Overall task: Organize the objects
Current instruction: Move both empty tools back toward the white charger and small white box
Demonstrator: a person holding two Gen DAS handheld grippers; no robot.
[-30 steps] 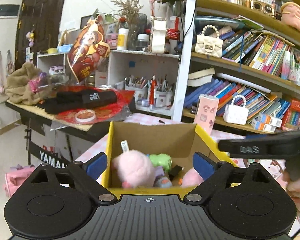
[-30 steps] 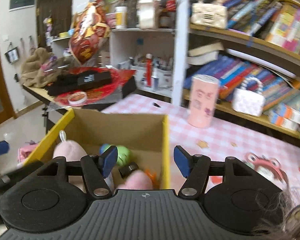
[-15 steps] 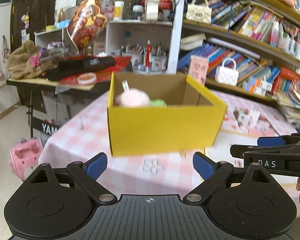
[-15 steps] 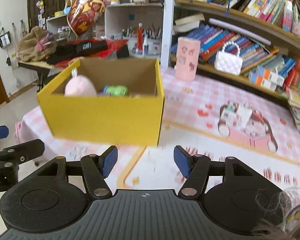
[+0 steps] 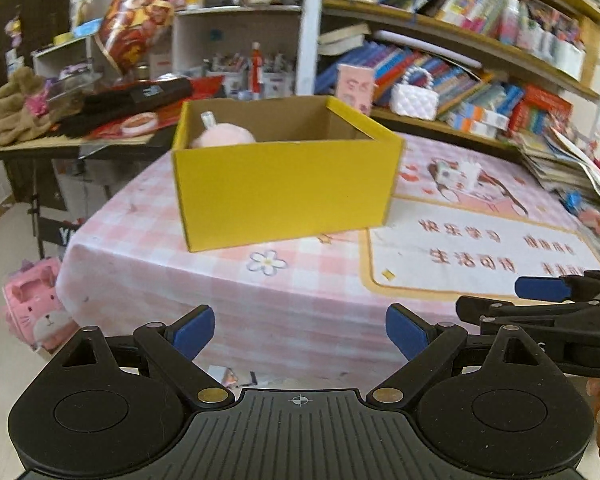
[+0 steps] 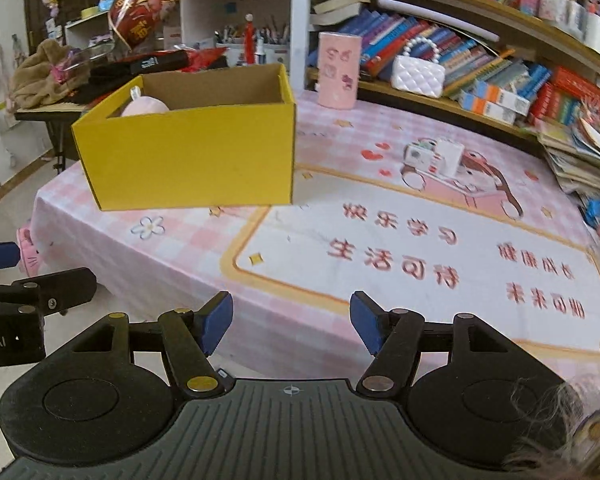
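The biggest risk, as I judge it, is the yellow cardboard box (image 5: 284, 184): it sits near the table (image 5: 172, 280) corner, so a clumsy push from either gripper could slide it off the pink checked cloth onto the floor. It is open-topped, plain brown inside, with a pink plush toy (image 5: 224, 136) poking above its rim. A smaller risk is leaving the small white toy camera (image 6: 436, 158) on the printed mat, well apart from the box. The left gripper (image 5: 300, 330) hangs released and empty; the right gripper (image 6: 291, 322) jaws are opening, with nothing between them.
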